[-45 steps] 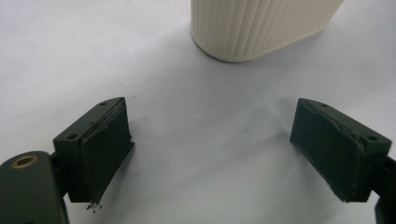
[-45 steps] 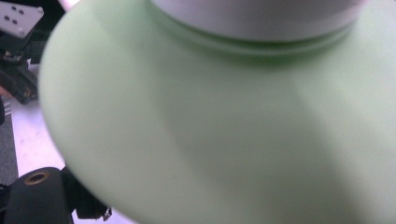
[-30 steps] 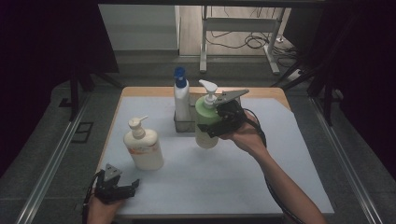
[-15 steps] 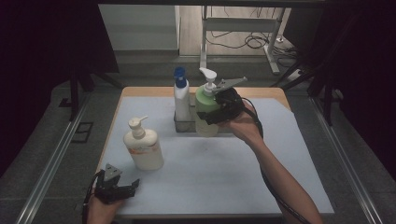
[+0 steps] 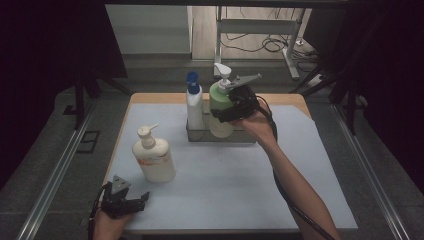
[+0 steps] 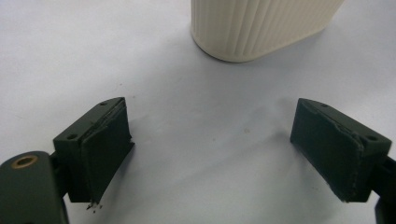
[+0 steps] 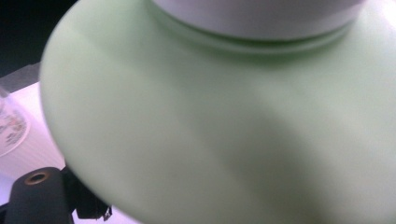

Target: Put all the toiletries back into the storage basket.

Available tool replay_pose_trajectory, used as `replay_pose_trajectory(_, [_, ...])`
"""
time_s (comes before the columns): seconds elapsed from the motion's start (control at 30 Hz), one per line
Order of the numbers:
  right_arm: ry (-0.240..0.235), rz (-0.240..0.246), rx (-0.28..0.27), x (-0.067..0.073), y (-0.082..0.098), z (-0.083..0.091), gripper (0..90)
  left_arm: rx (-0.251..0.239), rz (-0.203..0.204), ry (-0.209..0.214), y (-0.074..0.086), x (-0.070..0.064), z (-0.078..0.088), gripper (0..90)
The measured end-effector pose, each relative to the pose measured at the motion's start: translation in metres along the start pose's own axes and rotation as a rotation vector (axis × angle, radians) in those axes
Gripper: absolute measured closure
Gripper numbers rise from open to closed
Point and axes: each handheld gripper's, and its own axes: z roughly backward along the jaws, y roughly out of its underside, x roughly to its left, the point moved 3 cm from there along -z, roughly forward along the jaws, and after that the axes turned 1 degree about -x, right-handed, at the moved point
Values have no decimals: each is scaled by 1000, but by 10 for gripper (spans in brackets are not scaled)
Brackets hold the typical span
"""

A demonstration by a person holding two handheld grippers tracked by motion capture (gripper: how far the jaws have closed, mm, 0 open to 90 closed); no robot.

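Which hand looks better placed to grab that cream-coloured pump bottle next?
The left, probably. The left gripper rests open near the table's front edge, close to the cream pump bottle, which stands just beyond its jaws. The right gripper is busy holding the green pump bottle.

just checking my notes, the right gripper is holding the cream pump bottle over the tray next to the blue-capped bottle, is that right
Not quite: the bottle in the right gripper is the green pump bottle, not the cream one. The high view shows it at the tray next to the blue-capped bottle; the right gripper view shows its green body up close. The cream pump bottle stands alone on the mat.
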Motion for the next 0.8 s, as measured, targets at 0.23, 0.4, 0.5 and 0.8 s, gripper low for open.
replay_pose_trajectory(0.23, [28,-18,0,-8,-3,-11,123,2,4,1,0,0,0,118])
replay_pose_trajectory(0.4, [48,-25,-2,-14,-8,-16,123,2,4,1,0,0,0,117])
replay_pose_trajectory(0.5, [56,-29,-3,-17,-11,-19,123,2,4,1,0,0,0,117])
replay_pose_trajectory(0.8, [77,-36,2,-23,-12,-33,123,2,3,2,0,0,0,117])
